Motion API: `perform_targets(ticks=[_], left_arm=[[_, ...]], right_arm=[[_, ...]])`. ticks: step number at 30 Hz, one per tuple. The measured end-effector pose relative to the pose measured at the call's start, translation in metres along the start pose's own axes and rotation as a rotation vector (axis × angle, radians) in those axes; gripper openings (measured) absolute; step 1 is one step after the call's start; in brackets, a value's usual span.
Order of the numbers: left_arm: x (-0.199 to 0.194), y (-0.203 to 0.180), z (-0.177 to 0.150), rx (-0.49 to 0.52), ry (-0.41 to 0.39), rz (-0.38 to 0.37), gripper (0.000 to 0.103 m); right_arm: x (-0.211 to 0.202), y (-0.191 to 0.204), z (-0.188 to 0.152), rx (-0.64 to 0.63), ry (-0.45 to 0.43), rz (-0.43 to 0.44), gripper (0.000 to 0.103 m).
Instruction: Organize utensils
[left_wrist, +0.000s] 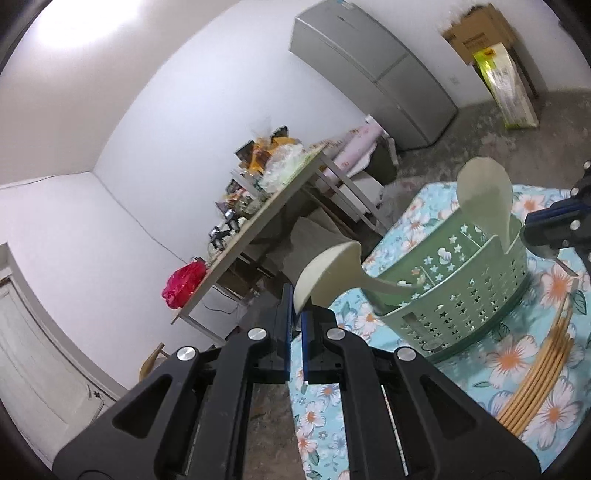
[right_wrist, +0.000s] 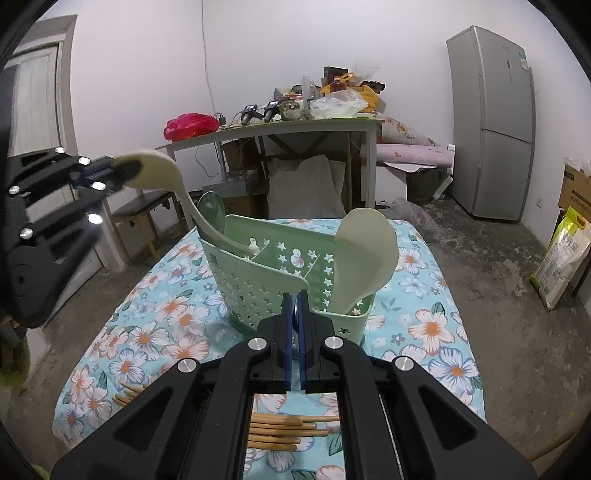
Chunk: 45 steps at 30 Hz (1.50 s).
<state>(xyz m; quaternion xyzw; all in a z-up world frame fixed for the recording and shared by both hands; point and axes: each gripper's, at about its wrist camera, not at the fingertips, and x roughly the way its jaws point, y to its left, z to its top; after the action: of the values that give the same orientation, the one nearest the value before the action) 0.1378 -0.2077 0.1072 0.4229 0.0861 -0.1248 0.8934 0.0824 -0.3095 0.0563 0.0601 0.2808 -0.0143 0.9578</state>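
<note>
I hold the cream spoon (left_wrist: 328, 273) by its bowl in my left gripper (left_wrist: 294, 325), jaws clamped, handle already inside the green basket (left_wrist: 461, 295). Next move, in my judgement: release. My right gripper (right_wrist: 294, 314) grips something thin; identity unclear. Only the right wrist view shows a green spoon (right_wrist: 211, 212) in the basket; chopsticks (right_wrist: 291, 430) lie before it on the surface (right_wrist: 147, 332).

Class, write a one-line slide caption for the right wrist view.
Left tool lowers a cream spoon into the green utensil basket; chopsticks wait on the floral tablecloth.
</note>
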Motion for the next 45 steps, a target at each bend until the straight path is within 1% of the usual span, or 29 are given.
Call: perform_targets(ticks=[2, 3, 4, 6, 8, 10, 11, 12, 13, 15, 17, 22, 26, 28, 32, 34, 36, 39, 42, 45], left_arm=[[0.013, 0.002, 0.005, -0.027, 0.007, -0.049, 0.008], [0.017, 0.002, 0.006, -0.044, 0.014, -0.069, 0.012], [0.025, 0.006, 0.009, -0.082, 0.026, -0.108, 0.015], [0.034, 0.015, 0.010, -0.166, 0.031, -0.176, 0.028], [0.040, 0.028, 0.009, -0.286, 0.033, -0.262, 0.035], [0.043, 0.038, 0.006, -0.373, 0.022, -0.321, 0.037], [0.044, 0.042, 0.004, -0.408, 0.013, -0.337, 0.041], [0.044, 0.047, 0.002, -0.444, 0.005, -0.353, 0.043], [0.045, 0.053, -0.001, -0.486, -0.003, -0.376, 0.044], [0.049, 0.061, -0.008, -0.562, 0.005, -0.401, 0.045], [0.053, 0.067, -0.013, -0.619, 0.012, -0.424, 0.045], [0.058, 0.078, -0.038, -0.744, 0.049, -0.459, 0.045], [0.059, 0.083, -0.061, -0.832, 0.080, -0.486, 0.048], [0.057, 0.084, -0.072, -0.858, 0.092, -0.485, 0.049], [0.049, 0.081, -0.092, -0.886, 0.114, -0.489, 0.053], [0.043, 0.079, -0.103, -0.893, 0.127, -0.495, 0.053], [0.039, 0.077, -0.114, -0.896, 0.143, -0.498, 0.054], [0.036, 0.078, -0.123, -0.908, 0.163, -0.499, 0.055], [0.031, 0.075, -0.137, -0.931, 0.184, -0.503, 0.056], [0.029, 0.073, -0.146, -0.954, 0.209, -0.509, 0.056]], right_arm=[[0.000, -0.002, -0.001, 0.005, 0.001, 0.002, 0.003], [0.001, -0.002, -0.001, 0.007, 0.002, 0.001, 0.003], [0.001, -0.003, -0.002, 0.011, 0.003, 0.002, 0.003], [0.001, -0.006, -0.002, 0.016, 0.005, 0.001, 0.003], [0.002, -0.008, -0.002, 0.024, 0.007, 0.001, 0.003], [0.001, -0.011, -0.002, 0.033, 0.005, 0.003, 0.003], [0.001, -0.013, -0.001, 0.038, 0.004, 0.002, 0.003], [0.001, -0.015, -0.001, 0.043, 0.003, 0.001, 0.003], [0.000, -0.016, -0.001, 0.047, 0.001, 0.000, 0.003], [0.000, -0.019, -0.001, 0.055, -0.002, -0.002, 0.003], [-0.002, -0.022, 0.000, 0.065, -0.007, -0.001, 0.003], [-0.015, -0.033, 0.007, 0.101, -0.041, 0.024, 0.003], [-0.031, -0.050, 0.017, 0.165, -0.093, 0.104, 0.003], [-0.038, -0.060, 0.025, 0.201, -0.119, 0.152, 0.003], [-0.047, -0.074, 0.041, 0.260, -0.172, 0.247, 0.003], [-0.050, -0.078, 0.047, 0.280, -0.193, 0.289, 0.003], [-0.052, -0.082, 0.055, 0.304, -0.218, 0.349, 0.003], [-0.051, -0.085, 0.065, 0.328, -0.245, 0.419, 0.003], [-0.048, -0.081, 0.072, 0.323, -0.271, 0.448, 0.003], [-0.034, -0.081, 0.077, 0.318, -0.284, 0.481, 0.003]])
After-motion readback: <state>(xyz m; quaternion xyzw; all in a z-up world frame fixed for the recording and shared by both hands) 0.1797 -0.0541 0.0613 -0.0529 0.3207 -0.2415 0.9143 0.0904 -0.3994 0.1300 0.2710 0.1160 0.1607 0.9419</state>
